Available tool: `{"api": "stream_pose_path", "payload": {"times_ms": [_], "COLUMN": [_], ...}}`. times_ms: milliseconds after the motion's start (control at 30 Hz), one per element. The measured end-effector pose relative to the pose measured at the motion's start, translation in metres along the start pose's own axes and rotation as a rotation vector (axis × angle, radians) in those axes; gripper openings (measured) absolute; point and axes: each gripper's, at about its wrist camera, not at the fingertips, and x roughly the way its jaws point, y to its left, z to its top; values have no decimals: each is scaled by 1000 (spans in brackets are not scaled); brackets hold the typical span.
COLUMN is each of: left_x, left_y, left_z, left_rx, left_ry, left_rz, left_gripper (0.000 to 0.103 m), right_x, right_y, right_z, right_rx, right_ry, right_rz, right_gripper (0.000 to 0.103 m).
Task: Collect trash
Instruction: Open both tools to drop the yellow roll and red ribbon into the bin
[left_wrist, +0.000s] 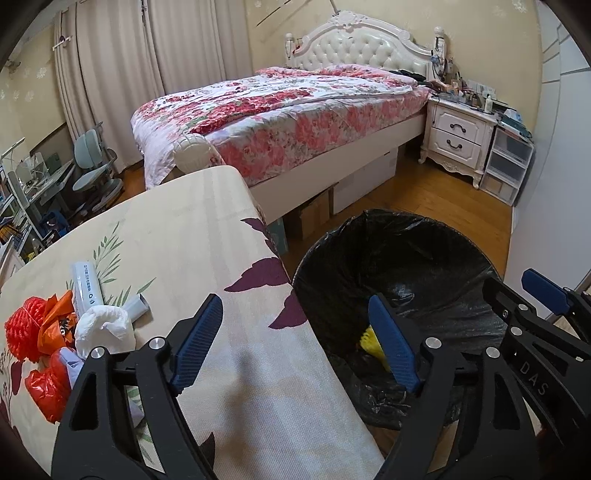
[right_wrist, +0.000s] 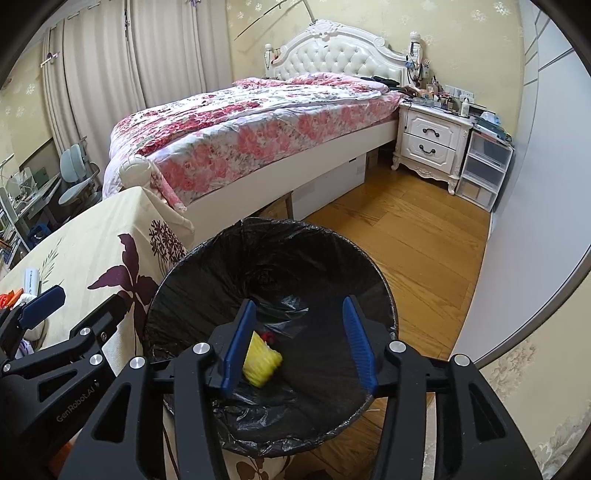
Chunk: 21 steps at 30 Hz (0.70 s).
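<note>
A bin with a black liner (left_wrist: 424, 251) (right_wrist: 295, 243) stands on the floor right of the table. A yellow foam net (right_wrist: 262, 363) (left_wrist: 371, 341) lies inside it. My right gripper (right_wrist: 299, 347) is open and empty above the bin. My left gripper (left_wrist: 299, 343) is open and empty over the table's right edge. A trash pile lies on the table at the left: a red foam net (left_wrist: 26, 330), an orange wrapper (left_wrist: 55, 325), a white crumpled tissue (left_wrist: 105, 328), a white tube (left_wrist: 86, 286) and a red bag (left_wrist: 48, 386).
The table (left_wrist: 192, 236) has a cream cloth with purple leaf prints. A bed with a floral quilt (left_wrist: 280, 114) stands behind. A white nightstand (left_wrist: 458, 136) and plastic drawers (left_wrist: 509, 162) stand at the far right. A desk and chair (left_wrist: 88, 166) stand far left.
</note>
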Motion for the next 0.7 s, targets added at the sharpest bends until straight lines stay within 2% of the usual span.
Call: {"api": "stream_pose_path", "payload": {"times_ms": [300, 700], "left_x": [-25, -68], "left_y": [16, 60], "left_z": [-11, -43], "left_rx": [-29, -77], "left_ry": [2, 2], "left_rz": [2, 42], "left_gripper": [84, 84], "right_x": [-16, -49], "right_y": [6, 37], "right_z": [-4, -28], "right_rx": [-10, -71], "right_ry": [-12, -9], "right_rz": [8, 72], "right_gripper": [63, 63]}}
